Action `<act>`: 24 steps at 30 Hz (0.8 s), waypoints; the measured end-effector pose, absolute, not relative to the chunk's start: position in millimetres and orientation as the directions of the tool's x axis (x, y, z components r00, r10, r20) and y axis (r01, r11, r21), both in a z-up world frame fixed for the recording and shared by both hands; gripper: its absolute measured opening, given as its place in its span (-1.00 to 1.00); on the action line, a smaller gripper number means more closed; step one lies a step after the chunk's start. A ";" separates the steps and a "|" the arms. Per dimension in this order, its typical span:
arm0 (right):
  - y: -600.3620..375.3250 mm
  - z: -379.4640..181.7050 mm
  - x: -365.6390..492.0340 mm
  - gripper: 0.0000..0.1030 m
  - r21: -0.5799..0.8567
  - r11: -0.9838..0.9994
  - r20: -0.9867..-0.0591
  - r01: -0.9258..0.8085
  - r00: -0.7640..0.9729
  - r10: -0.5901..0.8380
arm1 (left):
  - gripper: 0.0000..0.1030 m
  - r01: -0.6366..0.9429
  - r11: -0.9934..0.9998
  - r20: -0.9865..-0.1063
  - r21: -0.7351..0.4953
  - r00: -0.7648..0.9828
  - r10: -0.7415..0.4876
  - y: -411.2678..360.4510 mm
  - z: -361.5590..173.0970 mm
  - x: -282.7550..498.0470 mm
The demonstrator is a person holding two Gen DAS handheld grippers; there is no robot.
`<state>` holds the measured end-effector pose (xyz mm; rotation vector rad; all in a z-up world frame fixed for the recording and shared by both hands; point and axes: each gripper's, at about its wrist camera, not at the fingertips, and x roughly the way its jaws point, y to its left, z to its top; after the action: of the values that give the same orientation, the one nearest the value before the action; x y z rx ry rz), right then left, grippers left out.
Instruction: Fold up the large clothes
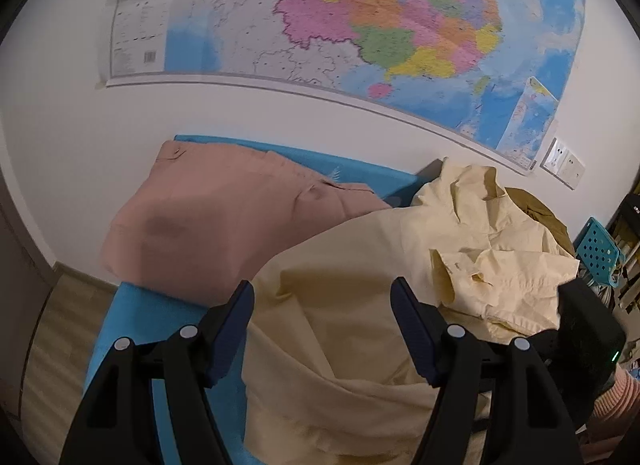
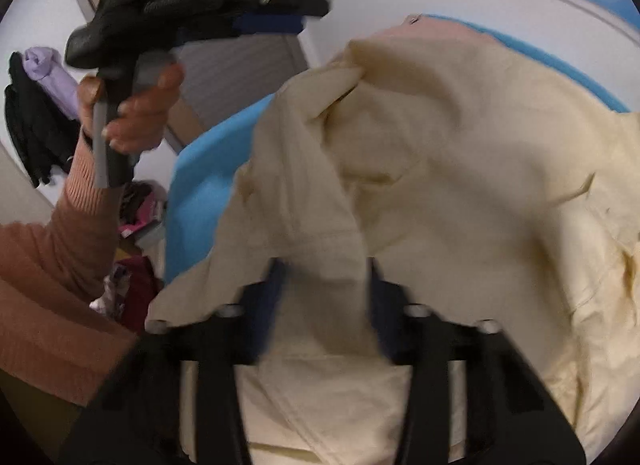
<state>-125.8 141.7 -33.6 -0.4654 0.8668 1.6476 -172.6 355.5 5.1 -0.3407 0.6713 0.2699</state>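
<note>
A large cream garment (image 1: 360, 305) is lying rumpled across a blue-covered surface (image 1: 132, 317), filling the lower centre and right of the left wrist view and most of the right wrist view. A pink garment (image 1: 208, 221), already folded, is sitting on the same surface in the middle left of the left wrist view, just beyond the cream one and touching its edge. A brownish cloth (image 1: 544, 213) is peeking out behind the cream heap at the right.

The left gripper (image 1: 322, 329) is hanging above the cream cloth with its fingers (image 1: 232, 329) standing wide apart and nothing pinched between them. In the right wrist view it is showing in the upper left of the frame, carried by the person's left hand (image 2: 132, 113) in a ribbed salmon sleeve (image 2: 52, 265).

The right gripper (image 2: 324, 305) is sitting at the bottom centre of its own view, its fingers (image 2: 268, 305) pressing from both sides on a raised fold of the cream garment, which is draping down between and over them; the picture is blurred there, so the exact pinch line is hard to make out.

A coloured wall map (image 1: 360, 25) is hanging on the white wall behind the surface, with wall sockets (image 1: 562, 161) beside its lower right corner and a teal perforated basket (image 1: 598, 253) at the right edge. Dark and lilac clothes (image 2: 36, 105) are hanging at the far left of the right wrist view.
</note>
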 end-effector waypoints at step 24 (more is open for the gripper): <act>-110.5 -11.6 88.6 -0.82 0.150 0.704 -0.815 -0.694 0.316 0.486 | 0.33 -0.162 0.982 -0.726 -0.096 0.686 0.043 267.8 -41.3 -96.8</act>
<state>88.6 -110.5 -11.6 -0.2455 0.9755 0.7871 -96.8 267.8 -41.3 -0.1568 0.8071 0.1152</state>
